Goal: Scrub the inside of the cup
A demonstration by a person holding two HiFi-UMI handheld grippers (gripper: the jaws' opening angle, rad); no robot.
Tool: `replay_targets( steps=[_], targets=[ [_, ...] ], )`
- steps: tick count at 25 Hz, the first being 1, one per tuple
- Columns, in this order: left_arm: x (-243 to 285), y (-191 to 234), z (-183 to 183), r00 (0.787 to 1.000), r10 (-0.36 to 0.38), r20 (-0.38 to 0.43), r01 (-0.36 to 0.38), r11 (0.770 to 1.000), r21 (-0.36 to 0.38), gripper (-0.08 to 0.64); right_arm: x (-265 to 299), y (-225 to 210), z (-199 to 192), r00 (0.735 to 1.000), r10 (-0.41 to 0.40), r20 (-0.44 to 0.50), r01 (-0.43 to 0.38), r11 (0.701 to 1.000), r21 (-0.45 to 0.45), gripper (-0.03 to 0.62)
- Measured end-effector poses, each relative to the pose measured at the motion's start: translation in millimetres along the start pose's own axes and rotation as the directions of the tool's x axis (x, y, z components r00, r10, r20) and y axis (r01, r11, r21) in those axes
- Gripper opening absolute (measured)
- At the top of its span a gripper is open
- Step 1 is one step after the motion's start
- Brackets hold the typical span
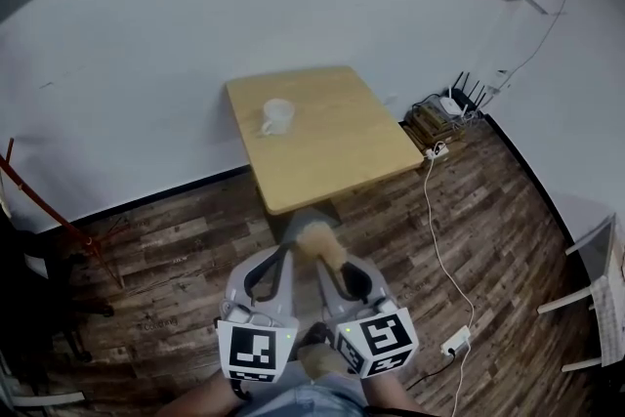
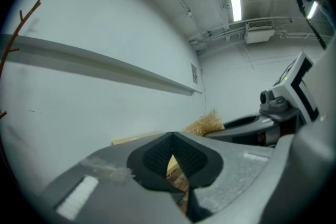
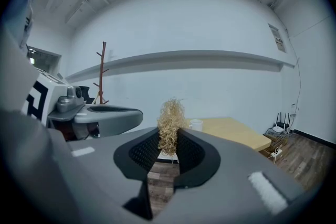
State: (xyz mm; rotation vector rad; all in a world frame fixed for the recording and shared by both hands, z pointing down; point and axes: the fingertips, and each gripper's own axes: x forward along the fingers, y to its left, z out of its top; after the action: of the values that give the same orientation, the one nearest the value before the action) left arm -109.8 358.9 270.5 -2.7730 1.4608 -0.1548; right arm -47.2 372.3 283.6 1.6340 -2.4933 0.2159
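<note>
A white cup (image 1: 276,116) stands on the far left part of a small wooden table (image 1: 342,146), well ahead of both grippers; it also shows small in the right gripper view as the cup (image 3: 196,124). My right gripper (image 1: 329,254) (image 3: 169,149) is shut on a tuft of straw-coloured scrubbing fibre (image 1: 317,237) (image 3: 170,122), which sticks up past the pads. Close beside it on the left, my left gripper (image 1: 286,251) (image 2: 172,152) is shut with nothing between its pads. Both are held over the wooden floor, short of the table's near edge.
A red coat stand (image 1: 39,200) is at the left wall. At the right corner sit a router and boxes (image 1: 451,107). A white cable runs to a power strip (image 1: 455,342) on the floor. A white chair (image 1: 598,293) stands at the right edge.
</note>
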Motion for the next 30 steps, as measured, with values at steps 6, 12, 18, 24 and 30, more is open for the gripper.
replay_targets(
  steps=[6,12,18,24,30],
  targets=[
    [26.1,0.3,-12.0,0.999,-0.003,-0.039,0.004,0.999,0.035,0.021,15.9,-25.9,-7.4,1.0,-0.001,-0.01,0.001,1.0,0.026,0.077],
    [66.9,12.0,-17.1,0.996,0.032,-0.086,-0.031,0.999,0.013,0.021,51.3,-54.7,-8.1,0.999,0.038,-0.017,-0.037,0.998,0.054,0.077],
    [119.2,17.0,-16.5,0.99,0.068,-0.126,-0.065,0.997,0.029,0.021,85.5,-99.6,-1.8,0.997,0.075,-0.011,-0.074,0.994,0.078,0.077],
    [165.6,23.0,-9.3,0.984,0.104,-0.148,-0.092,0.992,0.084,0.021,118.0,-145.3,7.6,0.995,0.101,0.006,-0.101,0.989,0.109,0.077],
    [200.7,19.9,5.7,0.982,0.131,-0.138,-0.114,0.986,0.122,0.021,138.0,-181.0,22.1,0.991,0.123,0.043,-0.128,0.985,0.116,0.077]
  ],
)
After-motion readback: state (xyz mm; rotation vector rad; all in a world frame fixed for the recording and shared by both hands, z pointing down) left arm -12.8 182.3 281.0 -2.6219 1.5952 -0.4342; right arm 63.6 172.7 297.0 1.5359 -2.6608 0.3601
